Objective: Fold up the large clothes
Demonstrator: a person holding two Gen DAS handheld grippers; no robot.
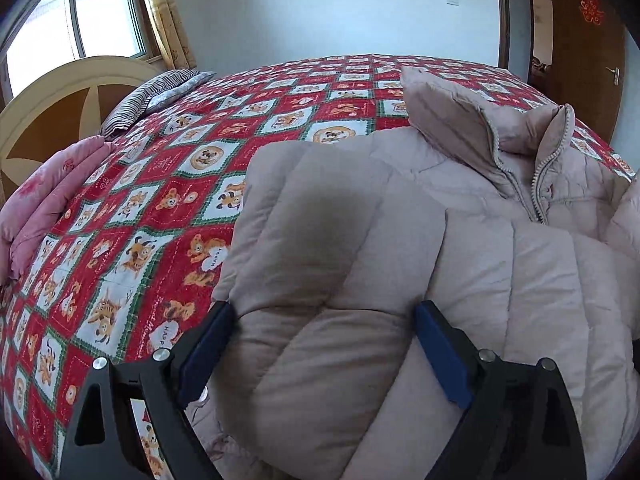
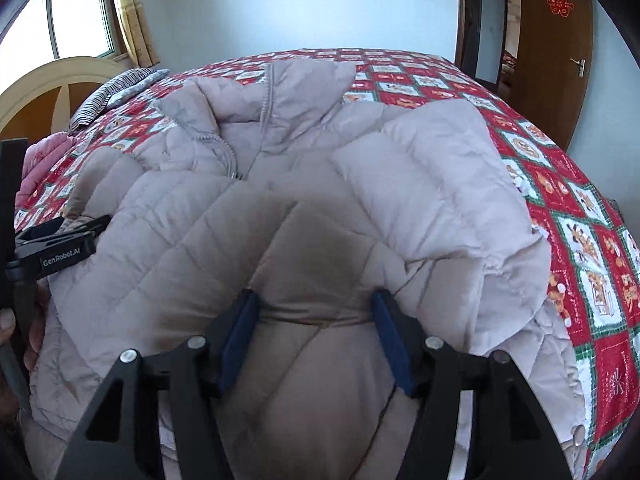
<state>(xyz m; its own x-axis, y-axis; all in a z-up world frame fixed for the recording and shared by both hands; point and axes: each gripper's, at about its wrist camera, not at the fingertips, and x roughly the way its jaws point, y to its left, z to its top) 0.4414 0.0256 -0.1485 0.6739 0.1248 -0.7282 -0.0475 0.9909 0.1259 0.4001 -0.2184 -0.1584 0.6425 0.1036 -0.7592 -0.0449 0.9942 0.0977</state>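
Note:
A large pale pink quilted down jacket point(image 1: 400, 208) lies on the bed, collar and zipper point(image 1: 536, 184) toward the far side. It also fills the right wrist view point(image 2: 280, 184). My left gripper point(image 1: 324, 312) has its jaws wide apart, with a thick fold of the jacket's hem bulging between its blue pads point(image 1: 208, 344). My right gripper point(image 2: 316, 300) also has a bunched fold of jacket between its pads point(image 2: 240, 336), the jaws fairly wide around it. The left gripper shows at the left edge of the right wrist view point(image 2: 64, 236).
The bed has a red patchwork cartoon bedspread point(image 1: 160, 184). A pink folded quilt point(image 1: 44, 200) and a striped pillow point(image 1: 144, 100) lie by the headboard point(image 1: 48, 112) at left. A window point(image 1: 72, 20) is at the far left, a wooden door point(image 1: 580, 60) at right.

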